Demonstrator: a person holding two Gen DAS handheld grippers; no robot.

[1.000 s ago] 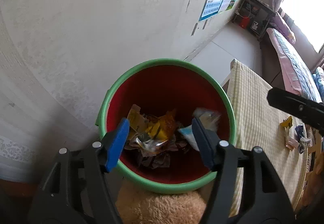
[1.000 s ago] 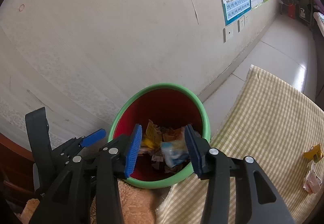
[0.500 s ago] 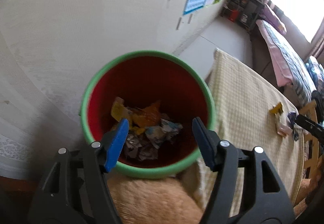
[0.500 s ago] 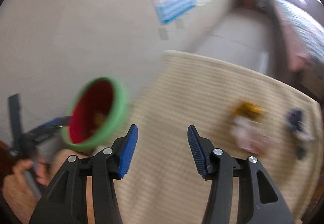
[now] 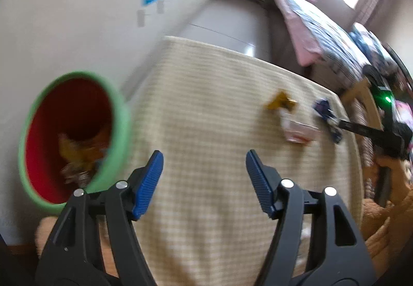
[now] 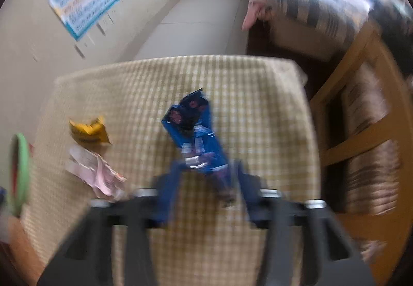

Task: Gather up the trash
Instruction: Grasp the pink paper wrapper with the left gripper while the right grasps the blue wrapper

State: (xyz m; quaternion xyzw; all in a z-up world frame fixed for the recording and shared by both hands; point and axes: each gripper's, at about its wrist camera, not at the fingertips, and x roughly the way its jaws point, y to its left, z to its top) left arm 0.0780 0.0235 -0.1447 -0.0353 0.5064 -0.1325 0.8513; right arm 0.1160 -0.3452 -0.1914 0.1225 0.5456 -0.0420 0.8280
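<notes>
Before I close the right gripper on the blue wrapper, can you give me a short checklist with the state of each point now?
1. Right gripper open: ok, the jaws are apart.
2. Blue wrapper lined up between the jaws: ok, its near end lies in the gap, though the picture is blurred.
3. Jaws touching the wrapper: cannot tell, too much blur.
4. Yellow wrapper and pink wrapper out of the grasp: ok, both lie to the left, apart from the blue one.
5. Left gripper free: ok, open and holding nothing.
6. Bin ready: ok, its mouth is open beside the table, with trash already inside.
</notes>
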